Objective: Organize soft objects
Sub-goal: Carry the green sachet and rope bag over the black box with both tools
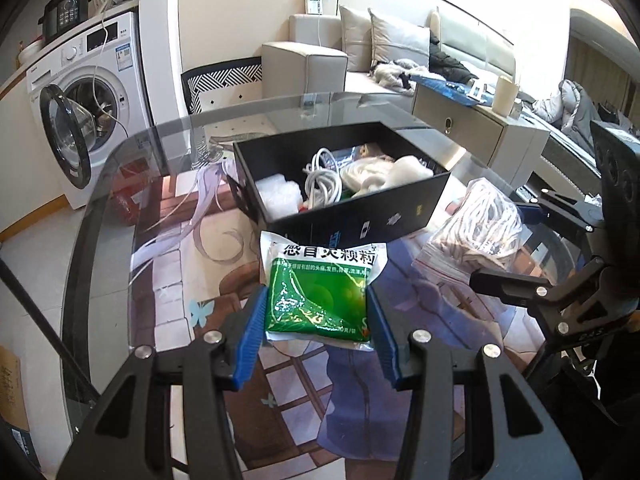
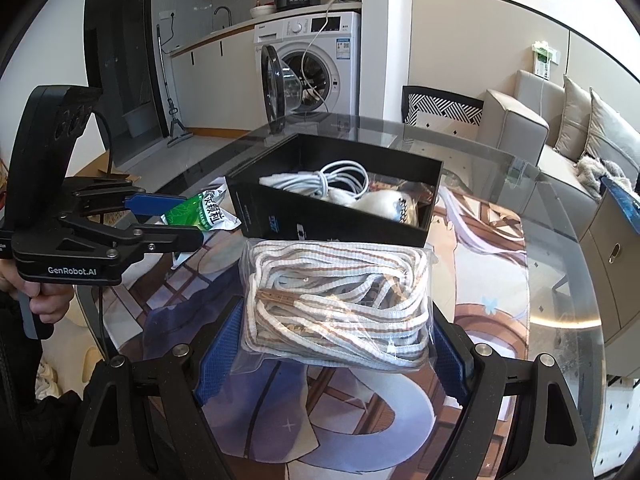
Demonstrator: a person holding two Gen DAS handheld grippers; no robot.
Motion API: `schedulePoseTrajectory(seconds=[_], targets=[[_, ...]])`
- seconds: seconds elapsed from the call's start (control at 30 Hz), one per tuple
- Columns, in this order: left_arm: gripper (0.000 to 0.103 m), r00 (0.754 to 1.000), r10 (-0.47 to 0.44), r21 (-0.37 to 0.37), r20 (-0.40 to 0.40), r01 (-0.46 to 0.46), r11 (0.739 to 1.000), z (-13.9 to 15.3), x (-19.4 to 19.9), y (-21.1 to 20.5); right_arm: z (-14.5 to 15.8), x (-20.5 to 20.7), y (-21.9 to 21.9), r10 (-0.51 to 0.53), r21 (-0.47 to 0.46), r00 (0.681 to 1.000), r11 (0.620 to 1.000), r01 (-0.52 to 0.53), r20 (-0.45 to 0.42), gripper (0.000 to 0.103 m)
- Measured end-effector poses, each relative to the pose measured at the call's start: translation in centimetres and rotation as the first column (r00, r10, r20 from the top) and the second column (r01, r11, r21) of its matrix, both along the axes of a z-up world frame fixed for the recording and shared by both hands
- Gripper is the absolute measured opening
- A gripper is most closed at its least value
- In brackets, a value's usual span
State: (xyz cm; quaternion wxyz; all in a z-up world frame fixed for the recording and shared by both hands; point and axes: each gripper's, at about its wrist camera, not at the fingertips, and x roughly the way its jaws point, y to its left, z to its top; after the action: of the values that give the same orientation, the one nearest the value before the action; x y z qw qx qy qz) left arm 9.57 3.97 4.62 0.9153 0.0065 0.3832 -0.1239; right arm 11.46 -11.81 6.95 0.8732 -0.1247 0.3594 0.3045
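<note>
My left gripper point(image 1: 316, 320) is shut on a green and white medicine pouch point(image 1: 320, 288), held just above the glass table in front of a black box point(image 1: 340, 184). The pouch also shows in the right wrist view point(image 2: 200, 212). My right gripper point(image 2: 336, 344) has its blue pads against both sides of a clear bag of white and brown cord point(image 2: 340, 300), right in front of the box point(image 2: 332, 208). The box holds a white cable point(image 2: 340, 180), bubble wrap point(image 1: 278, 198) and white soft items. The bag also shows in the left wrist view point(image 1: 476, 232).
The round glass table point(image 1: 120, 184) lies over a printed mat. A washing machine point(image 2: 312, 68) with its door open stands behind, a sofa point(image 1: 360, 52) and a low cabinet point(image 1: 472, 128) to the side. A chair point(image 2: 440, 108) stands at the far edge.
</note>
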Motion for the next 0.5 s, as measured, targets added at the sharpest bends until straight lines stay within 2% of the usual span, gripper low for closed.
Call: schedulePoseTrajectory(seconds=[0.23,0.5], targets=[[0.048,0.999,0.006,-0.032,0.034,-0.005,0.999,1.4,-0.5,0.5,0.9,-0.1,-0.4,-0.026,0.021,0.999,0.999,0.025,0.027,0.085],[0.048,0.996,0.046,-0.107,0.074,-0.037,0.994,2.2,-0.2,0.9,1.7,0.1,-0.9,-0.061,0.046,0.997,0.997,0.059,0.046,0.085]])
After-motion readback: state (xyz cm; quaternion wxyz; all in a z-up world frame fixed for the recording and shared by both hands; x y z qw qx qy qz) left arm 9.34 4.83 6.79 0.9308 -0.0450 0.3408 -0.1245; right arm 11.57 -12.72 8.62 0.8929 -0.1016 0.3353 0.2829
